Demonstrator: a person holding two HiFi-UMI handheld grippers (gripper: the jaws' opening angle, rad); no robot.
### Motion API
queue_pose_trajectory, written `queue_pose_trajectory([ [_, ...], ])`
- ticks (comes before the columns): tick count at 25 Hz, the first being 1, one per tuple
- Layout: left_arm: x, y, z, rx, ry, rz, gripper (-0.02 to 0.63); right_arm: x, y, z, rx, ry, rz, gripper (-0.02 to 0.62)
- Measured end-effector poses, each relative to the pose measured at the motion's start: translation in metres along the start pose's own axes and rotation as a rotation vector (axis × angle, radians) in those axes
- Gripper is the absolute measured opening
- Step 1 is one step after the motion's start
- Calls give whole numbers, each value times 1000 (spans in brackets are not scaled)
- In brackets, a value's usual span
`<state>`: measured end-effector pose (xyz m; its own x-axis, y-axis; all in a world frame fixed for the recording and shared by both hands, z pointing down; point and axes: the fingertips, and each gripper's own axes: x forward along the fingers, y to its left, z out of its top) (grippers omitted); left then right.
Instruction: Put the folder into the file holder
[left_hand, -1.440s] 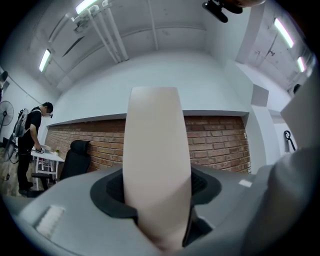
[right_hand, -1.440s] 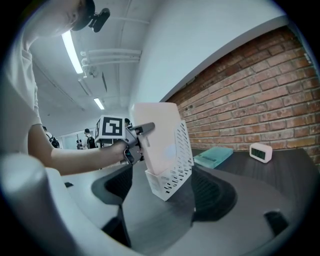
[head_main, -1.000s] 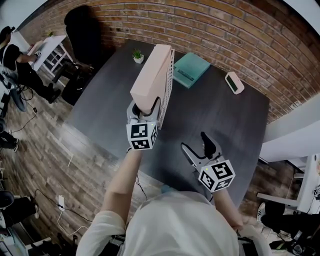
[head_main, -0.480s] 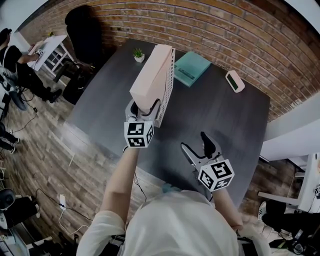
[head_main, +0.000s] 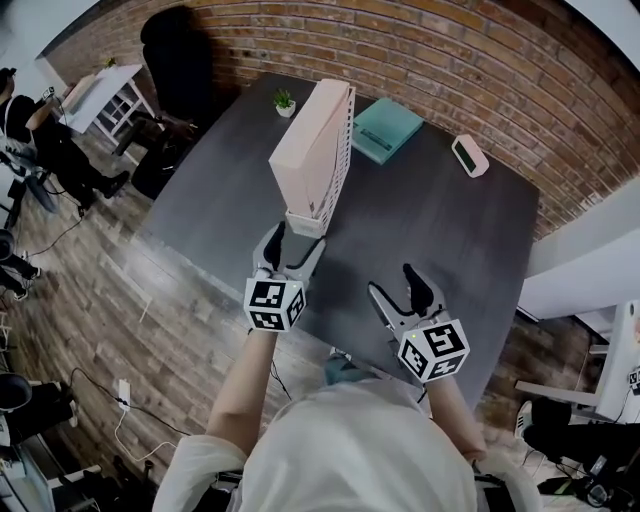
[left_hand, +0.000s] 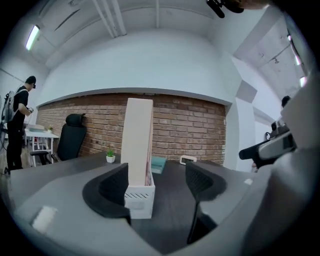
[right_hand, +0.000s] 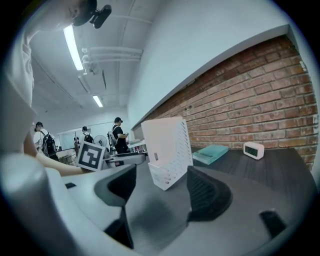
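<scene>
The pink folder (head_main: 305, 150) stands upright inside the white file holder (head_main: 335, 175) on the dark table (head_main: 460, 240). My left gripper (head_main: 290, 243) sits just short of the holder's near end, clear of it, and its jaws are opening with nothing held. In the left gripper view the holder (left_hand: 139, 200) and the folder (left_hand: 138, 140) stand just ahead of the left jaw. My right gripper (head_main: 398, 290) hovers to the right, near the table's front edge. Its jaws are closing slightly with nothing between them. In the right gripper view the holder (right_hand: 172, 160) stands well ahead.
A teal book (head_main: 386, 130) and a white clock (head_main: 468, 156) lie at the table's far side, with a small potted plant (head_main: 285, 102) at its far left corner. A black chair (head_main: 180, 55) and a white side desk (head_main: 100, 100) stand beyond, with a person (head_main: 45, 140) at the left.
My left gripper has pulled back from the holder's near end towards the table's front edge, and its jaws stand wider. The folder stays upright in the holder. The right gripper has barely moved.
</scene>
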<state>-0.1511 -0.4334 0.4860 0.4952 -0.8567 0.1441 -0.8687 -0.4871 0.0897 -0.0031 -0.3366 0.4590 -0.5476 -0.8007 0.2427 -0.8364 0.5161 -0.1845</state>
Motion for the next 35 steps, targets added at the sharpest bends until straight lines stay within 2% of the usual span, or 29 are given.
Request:
queue_pose_trajectory([
  [3, -29, -26, -2, -30, 7, -42, 352, -13, 9, -3, -20, -2, -7, 263],
  [5, -51, -39, -3, -56, 4, -53, 298, -23, 16, -6, -34, -2, -17, 232],
  [7, -72, -51, -2, -90, -1, -59, 282, -34, 22, -9, -46, -4, -29, 199],
  [10, -105, -63, -2, -106, -2, -40, 191, -52, 30, -12, -60, -8, -48, 143],
  [16, -168, -86, -10, -96, 3, 24, 58, -94, 50, -22, -91, -17, -71, 68],
  [18, -187, -95, -15, -98, 9, 38, 32, -110, 58, -27, -99, -26, -74, 42],
  [22, -228, -114, -25, -104, 16, 57, 11, -140, 79, -39, -104, -43, -63, 3],
  [29, -286, -153, -41, -113, 20, 51, 11, -187, 108, -64, -92, -59, -44, 2],
  [35, -311, -173, -47, -125, 17, 47, 11, -217, 127, -76, -121, -61, -34, 2],
])
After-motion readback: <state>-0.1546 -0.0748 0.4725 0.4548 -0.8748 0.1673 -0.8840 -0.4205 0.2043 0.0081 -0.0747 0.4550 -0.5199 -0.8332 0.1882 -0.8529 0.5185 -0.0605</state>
